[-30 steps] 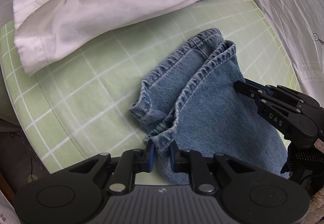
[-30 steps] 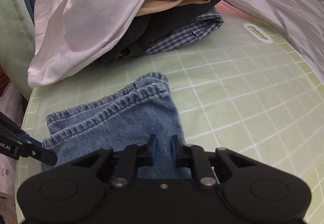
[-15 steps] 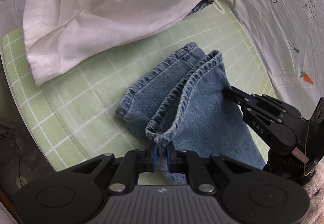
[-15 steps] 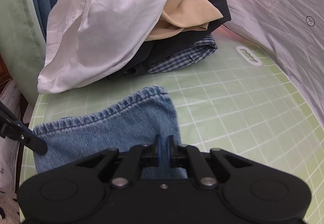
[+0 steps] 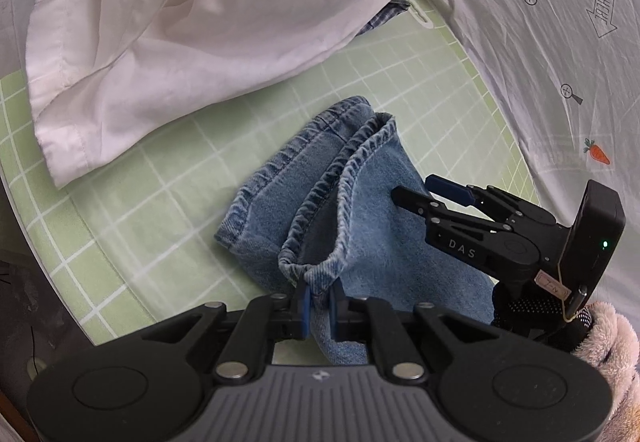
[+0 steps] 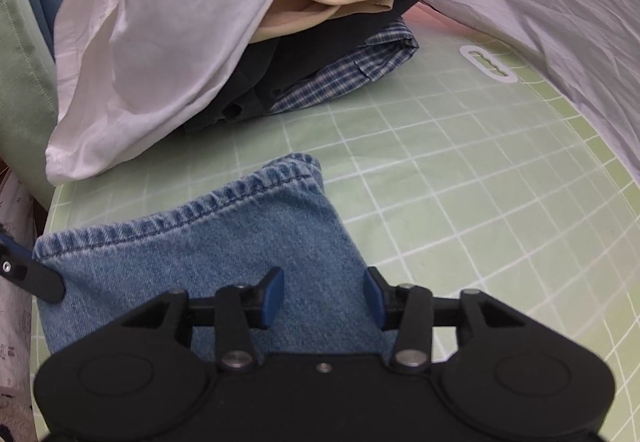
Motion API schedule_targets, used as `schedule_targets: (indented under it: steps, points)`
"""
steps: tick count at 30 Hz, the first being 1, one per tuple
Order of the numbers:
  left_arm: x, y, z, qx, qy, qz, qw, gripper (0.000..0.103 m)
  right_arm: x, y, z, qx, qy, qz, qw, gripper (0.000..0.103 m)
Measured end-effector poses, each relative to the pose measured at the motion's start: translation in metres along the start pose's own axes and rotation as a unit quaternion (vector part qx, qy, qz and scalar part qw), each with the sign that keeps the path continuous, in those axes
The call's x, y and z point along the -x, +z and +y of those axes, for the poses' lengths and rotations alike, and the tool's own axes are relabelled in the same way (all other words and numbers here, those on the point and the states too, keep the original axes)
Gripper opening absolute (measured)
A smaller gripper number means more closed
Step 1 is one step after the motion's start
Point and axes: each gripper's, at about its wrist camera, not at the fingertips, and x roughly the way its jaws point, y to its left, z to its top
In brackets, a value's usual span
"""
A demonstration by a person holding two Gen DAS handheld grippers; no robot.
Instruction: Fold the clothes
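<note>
A folded piece of blue denim lies on the green gridded mat. My left gripper is shut on the denim's near hem corner, and the top layer rises a little from the layer below. My right gripper hovers over the denim's right side; its jaws are opening, the pads stand apart and press on nothing, with denim showing beneath them. The left gripper's fingertip shows at the denim's left edge in the right wrist view.
A heap of clothes sits at the mat's far end: a white garment draped over tan, black and blue plaid pieces. A white printed sheet borders the mat on the right. A fuzzy sleeve shows behind the right gripper.
The right gripper, shut on the denim half a second ago, has let go and its jaws stand apart. The left gripper keeps its hold on the hem and has lifted it slightly.
</note>
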Motion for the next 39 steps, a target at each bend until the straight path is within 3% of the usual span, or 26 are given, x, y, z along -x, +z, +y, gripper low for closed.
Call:
schedule_targets:
  steps: [2, 5, 7, 9, 12, 21, 24, 29, 39]
  points:
    - [0.0, -0.001, 0.001, 0.002, 0.0, 0.0, 1.0, 0.01, -0.005, 0.001, -0.004, -0.017, 0.008, 0.001, 1.0, 0.057]
    - [-0.001, -0.001, 0.003, 0.007, 0.001, 0.0, 1.0, 0.01, -0.013, 0.003, -0.01, -0.04, 0.027, 0.009, 0.999, 0.055]
    - [-0.001, -0.001, 0.004, 0.01, 0.001, -0.001, 0.9999, 0.01, -0.014, 0.004, -0.012, -0.043, 0.047, 0.012, 0.998, 0.031]
    - [-0.002, -0.002, 0.005, 0.013, 0.002, -0.001, 0.9999, 0.01, -0.008, 0.005, -0.01, -0.032, 0.051, -0.001, 0.998, 0.014]
    - [-0.004, -0.003, 0.007, 0.017, 0.004, 0.0, 0.9998, 0.01, 0.005, 0.006, -0.004, -0.005, 0.04, -0.017, 0.999, 0.007]
    - [0.002, -0.009, 0.009, 0.014, -0.004, -0.002, 0.9999, 0.01, 0.029, -0.001, -0.015, 0.0, 0.014, -0.028, 1.0, 0.004]
    - [0.002, -0.009, 0.01, 0.014, -0.005, -0.003, 0.9999, 0.01, 0.03, -0.002, -0.026, -0.034, 0.026, -0.032, 0.999, 0.004]
    - [0.001, -0.009, 0.008, 0.015, -0.003, -0.003, 0.9999, 0.01, 0.01, 0.004, -0.031, -0.048, 0.022, -0.013, 0.999, 0.024]
    - [0.0, -0.009, 0.013, 0.024, -0.001, -0.002, 0.9997, 0.01, -0.022, 0.015, -0.047, -0.069, 0.082, 0.031, 0.994, 0.03]
